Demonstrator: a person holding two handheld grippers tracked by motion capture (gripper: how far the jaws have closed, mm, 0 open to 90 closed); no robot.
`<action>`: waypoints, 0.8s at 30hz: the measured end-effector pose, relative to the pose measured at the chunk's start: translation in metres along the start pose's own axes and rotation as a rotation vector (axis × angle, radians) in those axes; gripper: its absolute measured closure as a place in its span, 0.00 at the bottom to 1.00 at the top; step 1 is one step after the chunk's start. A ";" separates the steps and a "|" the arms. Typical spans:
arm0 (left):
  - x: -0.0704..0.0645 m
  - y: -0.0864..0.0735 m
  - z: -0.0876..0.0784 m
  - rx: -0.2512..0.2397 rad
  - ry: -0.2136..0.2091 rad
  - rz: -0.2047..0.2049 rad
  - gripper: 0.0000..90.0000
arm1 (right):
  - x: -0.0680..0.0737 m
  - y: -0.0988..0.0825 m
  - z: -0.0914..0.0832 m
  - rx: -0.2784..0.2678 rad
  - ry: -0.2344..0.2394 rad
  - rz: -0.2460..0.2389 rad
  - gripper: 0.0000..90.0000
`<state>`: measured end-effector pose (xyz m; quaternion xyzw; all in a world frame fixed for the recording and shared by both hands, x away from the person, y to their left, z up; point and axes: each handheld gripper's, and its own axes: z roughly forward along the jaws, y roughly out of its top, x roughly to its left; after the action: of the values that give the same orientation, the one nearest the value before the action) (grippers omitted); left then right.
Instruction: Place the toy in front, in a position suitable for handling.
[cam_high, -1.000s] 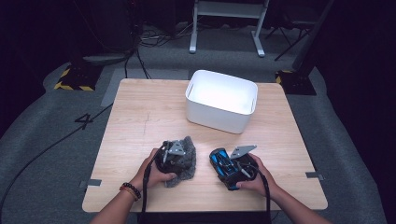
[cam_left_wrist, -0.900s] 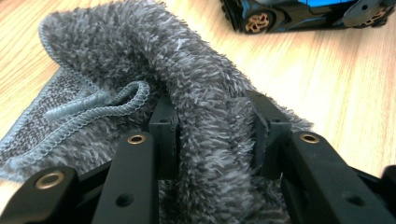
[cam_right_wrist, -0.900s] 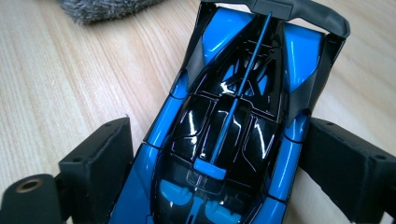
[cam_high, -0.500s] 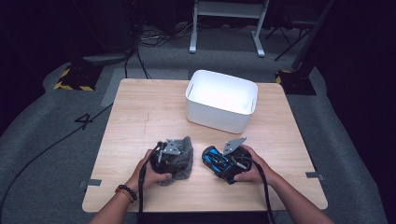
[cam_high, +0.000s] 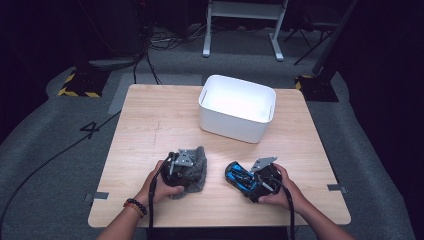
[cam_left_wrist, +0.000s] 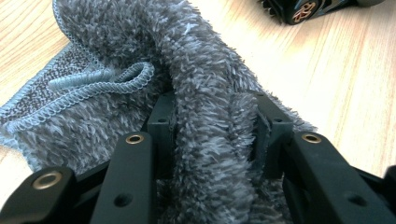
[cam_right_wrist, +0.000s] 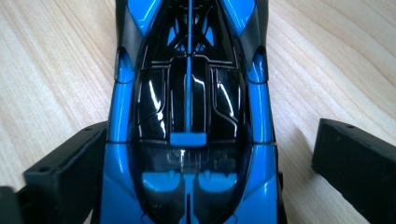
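On the left side, your left gripper (cam_high: 181, 167) is closed on a thick fold of the grey cloth (cam_high: 196, 170), which lies on the table (cam_high: 150, 125) near the front edge. In the left gripper view the fold (cam_left_wrist: 205, 140) fills the gap between both jaws, so the grip looks firm. When you lift, go slowly, because the rest of the cloth spreads flat on the wood and can drag.

In the middle, further back, stands the white bin (cam_high: 237, 107). It is well apart from both hands and looks like the place where the things should go.

On the right side, your right gripper (cam_high: 252, 180) is around the blue toy car (cam_high: 239, 175), but it does not hold the car yet. In the right gripper view the car (cam_right_wrist: 189, 116) lies between the jaws: one jaw is at the car's side, the other stands clearly away from it. Please center the gripper first, so both pads meet the flat sides of the body together. Then close gently, because the shiny body may slip or turn.
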<state>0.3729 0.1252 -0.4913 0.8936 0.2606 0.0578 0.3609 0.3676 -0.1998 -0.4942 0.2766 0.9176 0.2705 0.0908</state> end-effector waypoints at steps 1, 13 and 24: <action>0.000 0.000 0.001 -0.004 -0.004 -0.004 0.65 | 0.000 -0.001 -0.001 -0.005 0.004 -0.006 0.04; 0.007 0.016 0.011 -0.058 -0.059 -0.031 0.71 | -0.009 0.013 0.005 -0.074 0.148 -0.235 0.27; 0.007 0.037 0.029 -0.083 -0.182 0.036 0.77 | -0.008 0.016 0.007 -0.095 0.199 -0.317 0.27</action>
<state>0.4031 0.0889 -0.4878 0.8841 0.2079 -0.0061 0.4185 0.3839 -0.1897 -0.4915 0.0958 0.9404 0.3217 0.0542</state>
